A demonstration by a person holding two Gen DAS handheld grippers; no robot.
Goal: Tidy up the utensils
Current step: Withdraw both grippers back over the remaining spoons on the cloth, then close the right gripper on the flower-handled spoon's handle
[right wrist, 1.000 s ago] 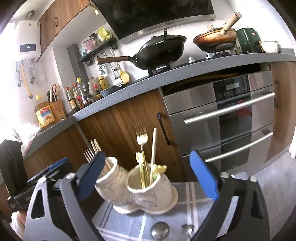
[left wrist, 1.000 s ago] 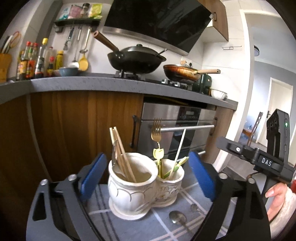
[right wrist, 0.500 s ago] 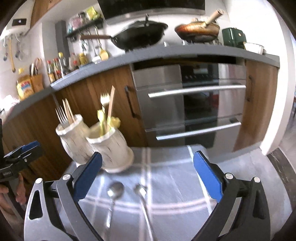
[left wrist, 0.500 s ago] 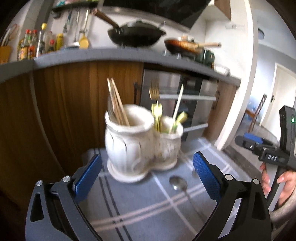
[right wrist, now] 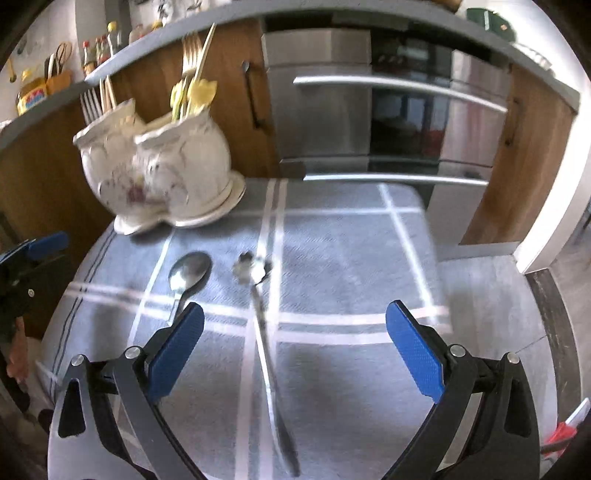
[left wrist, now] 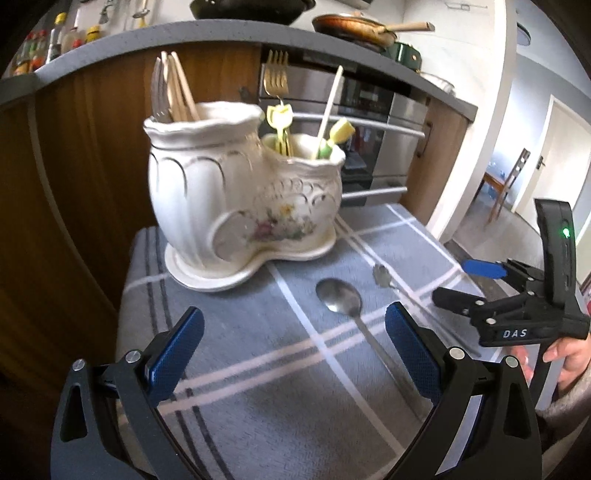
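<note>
A white two-pot ceramic utensil holder point(left wrist: 236, 206) stands at the back left of a blue checked cloth point(left wrist: 280, 398); it also shows in the right wrist view point(right wrist: 159, 173). It holds forks, chopsticks and yellow-handled pieces. A large steel spoon point(left wrist: 340, 299) point(right wrist: 188, 273) and a small spoon with a shaped bowl point(left wrist: 380, 275) point(right wrist: 255, 273) lie loose on the cloth. My left gripper point(left wrist: 295, 354) is open and empty, above the cloth near the large spoon. My right gripper point(right wrist: 295, 354) is open and empty over the small spoon's handle.
Wooden cabinets point(right wrist: 44, 177) and a steel oven point(right wrist: 399, 122) stand just behind the clothed surface. The worktop above carries pans point(left wrist: 354, 27) and bottles. The cloth's right edge drops to the floor point(right wrist: 554, 295).
Both grippers have tilted down and drawn back from the holder, so both spoons on the cloth now show in full. Both stayed open.
</note>
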